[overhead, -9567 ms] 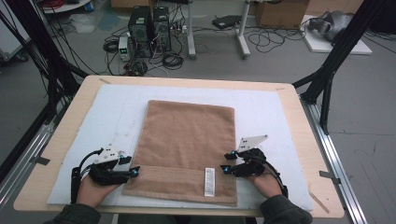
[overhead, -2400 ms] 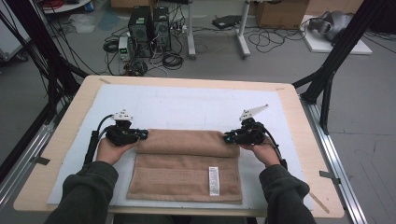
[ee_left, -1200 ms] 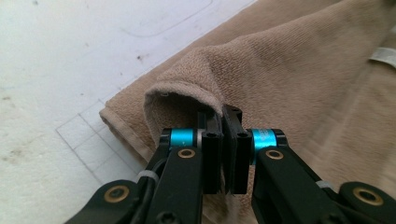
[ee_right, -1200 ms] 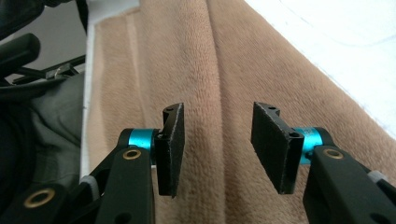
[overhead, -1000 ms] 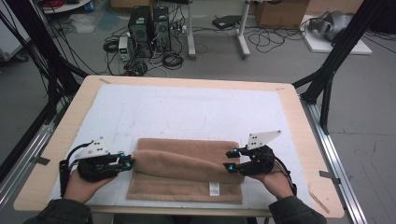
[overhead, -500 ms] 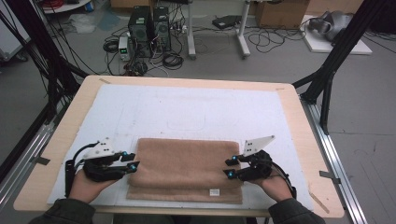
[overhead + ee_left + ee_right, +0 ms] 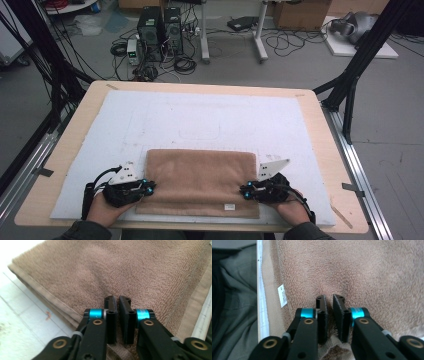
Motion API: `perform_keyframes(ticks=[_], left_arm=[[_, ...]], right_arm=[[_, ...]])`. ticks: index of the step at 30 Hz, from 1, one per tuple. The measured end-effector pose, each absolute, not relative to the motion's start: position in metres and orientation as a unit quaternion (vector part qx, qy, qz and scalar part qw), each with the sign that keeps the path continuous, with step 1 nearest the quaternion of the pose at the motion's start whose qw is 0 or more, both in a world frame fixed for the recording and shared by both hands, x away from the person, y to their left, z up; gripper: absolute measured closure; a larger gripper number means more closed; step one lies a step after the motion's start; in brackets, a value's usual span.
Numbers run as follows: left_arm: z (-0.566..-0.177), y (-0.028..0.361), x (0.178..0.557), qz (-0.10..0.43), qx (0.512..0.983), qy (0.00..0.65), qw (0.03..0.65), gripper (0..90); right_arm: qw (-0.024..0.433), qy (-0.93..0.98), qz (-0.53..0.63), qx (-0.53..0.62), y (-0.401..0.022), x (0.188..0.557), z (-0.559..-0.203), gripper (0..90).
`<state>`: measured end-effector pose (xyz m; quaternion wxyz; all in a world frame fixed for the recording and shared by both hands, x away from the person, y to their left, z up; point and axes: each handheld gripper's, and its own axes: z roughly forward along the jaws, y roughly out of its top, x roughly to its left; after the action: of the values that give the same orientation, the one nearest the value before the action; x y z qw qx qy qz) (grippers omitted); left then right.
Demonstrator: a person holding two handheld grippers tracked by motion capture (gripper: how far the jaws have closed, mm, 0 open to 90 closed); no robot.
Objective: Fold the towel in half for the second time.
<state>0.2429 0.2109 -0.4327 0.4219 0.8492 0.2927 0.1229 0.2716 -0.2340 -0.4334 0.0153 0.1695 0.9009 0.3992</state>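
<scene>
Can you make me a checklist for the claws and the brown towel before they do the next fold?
1. Left claw pinching the towel: ok, its jaws have just closed and cloth bunches between them.
2. Right claw pinching the towel: ok, jaws just closed too, with a pucker of cloth.
3. Both claws at opposite ends of the towel: ok in the high view.
4. Towel folded and lying flat on the white mat: ok.
5. White tag in sight near the front edge: ok.
6. How many layers each claw has caught: cannot tell.
</scene>
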Motion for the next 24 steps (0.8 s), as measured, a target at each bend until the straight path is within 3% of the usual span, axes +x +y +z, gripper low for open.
perform_keyframes(ticks=[8, 13, 15, 17, 18, 24], left_arm=[[-0.406, 0.226, 0.220, 0.121, 0.834, 0.292, 0.453, 85.6], [-0.419, 0.226, 0.211, 0.105, 0.843, 0.293, 0.438, 83.9], [-0.431, 0.223, 0.212, 0.112, 0.847, 0.305, 0.420, 74.4], [-0.432, 0.224, 0.212, 0.117, 0.836, 0.313, 0.435, 64.3], [-0.430, 0.225, 0.212, 0.124, 0.829, 0.315, 0.444, 62.3], [-0.420, 0.229, 0.210, 0.123, 0.834, 0.299, 0.447, 65.8]], right_arm=[[0.022, 0.887, 0.437, 0.145, -0.239, 0.254, -0.397, 83.6], [-0.006, 0.899, 0.418, 0.129, -0.234, 0.241, -0.401, 83.4], [-0.017, 0.908, 0.397, 0.131, -0.233, 0.243, -0.417, 81.3], [-0.022, 0.906, 0.394, 0.153, -0.232, 0.245, -0.428, 68.4], [-0.026, 0.901, 0.403, 0.158, -0.234, 0.246, -0.429, 67.8], [-0.010, 0.891, 0.427, 0.151, -0.246, 0.245, -0.416, 69.2]])
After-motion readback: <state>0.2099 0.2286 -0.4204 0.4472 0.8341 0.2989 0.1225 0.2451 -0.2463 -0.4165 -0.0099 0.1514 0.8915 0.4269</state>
